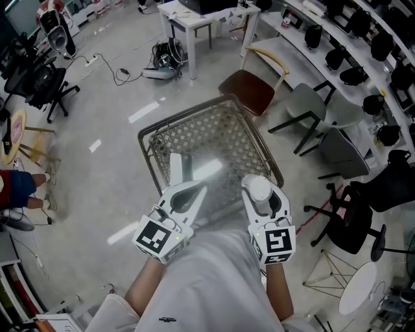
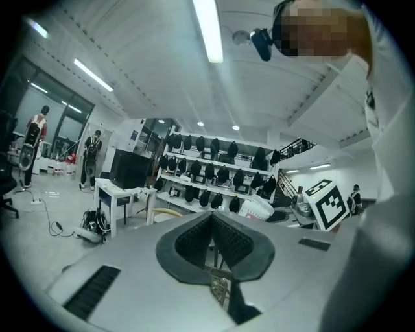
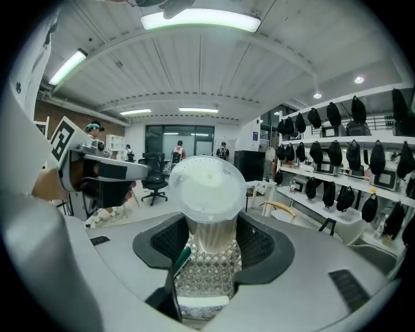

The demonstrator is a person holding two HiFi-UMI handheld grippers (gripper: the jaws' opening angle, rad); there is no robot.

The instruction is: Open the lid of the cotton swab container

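In the head view both grippers hover over a metal mesh table [image 1: 170, 137]. My right gripper [image 1: 260, 196] is shut on the cotton swab container [image 1: 259, 190], a clear tub with a round white lid on top. The right gripper view shows the lid [image 3: 207, 183] closed and the tub's body [image 3: 211, 235] pressed between the ribbed pads [image 3: 256, 243]. My left gripper [image 1: 183, 189] is just left of it, shut with nothing between its jaws; its pads [image 2: 228, 241] meet in the left gripper view. The two grippers are apart.
A brown chair [image 1: 249, 87] and grey chairs [image 1: 311, 107] stand past the table, with black office chairs [image 1: 363, 201] at the right. Shelves of black items [image 1: 363, 45] run along the right wall. A white table [image 1: 194, 19] and floor cables [image 1: 162, 58] lie farther off.
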